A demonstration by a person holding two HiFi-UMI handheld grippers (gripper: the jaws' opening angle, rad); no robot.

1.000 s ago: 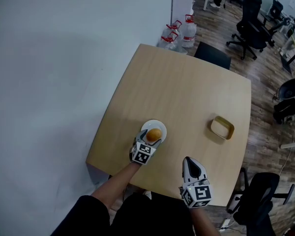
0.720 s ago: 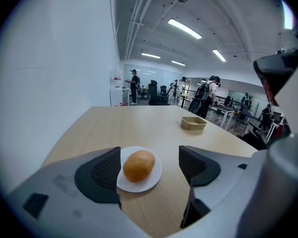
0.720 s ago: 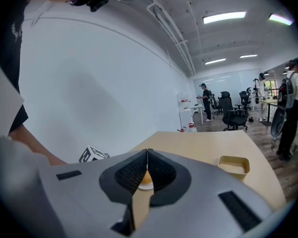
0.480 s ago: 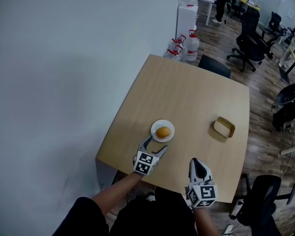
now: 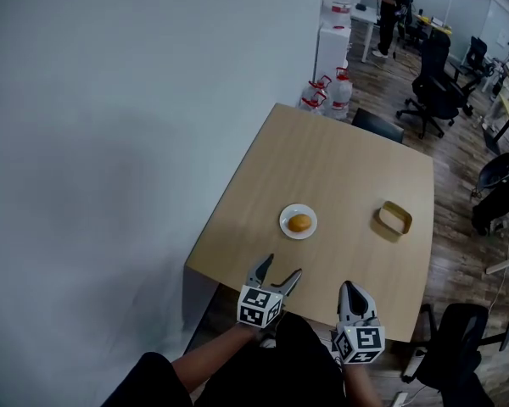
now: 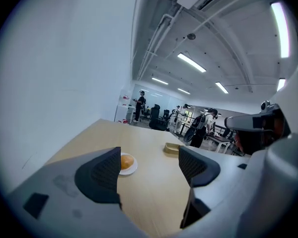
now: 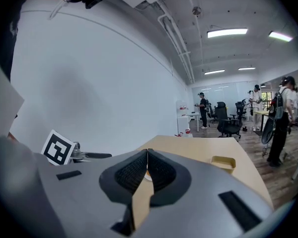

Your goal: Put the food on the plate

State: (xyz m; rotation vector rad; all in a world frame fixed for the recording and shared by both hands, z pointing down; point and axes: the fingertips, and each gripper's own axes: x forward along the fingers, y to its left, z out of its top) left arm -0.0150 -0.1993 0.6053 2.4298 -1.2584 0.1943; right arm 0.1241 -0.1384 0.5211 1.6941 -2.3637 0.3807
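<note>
A round orange-brown piece of food (image 5: 299,222) lies on a small white plate (image 5: 287,227) in the middle of the wooden table (image 5: 339,168). The left gripper view shows the same food (image 6: 126,160) on the plate (image 6: 131,170), beyond the jaws. My left gripper (image 5: 277,273) is open and empty at the table's near edge, well short of the plate. Held to its right, also at the near edge, my right gripper (image 5: 353,287) is shut with nothing in it. In the right gripper view its jaws (image 7: 147,168) meet.
A small tan tray (image 5: 394,218) sits on the table's right side. Water bottles (image 5: 331,91) and a dark chair (image 5: 377,125) stand beyond the far edge. Office chairs (image 5: 437,83) and people are farther off. A white wall runs along the left.
Both grippers have drawn back from the plate to the table's near edge. The left one, beside the food a second ago, now stands open and away from it. The food stays on the plate.
</note>
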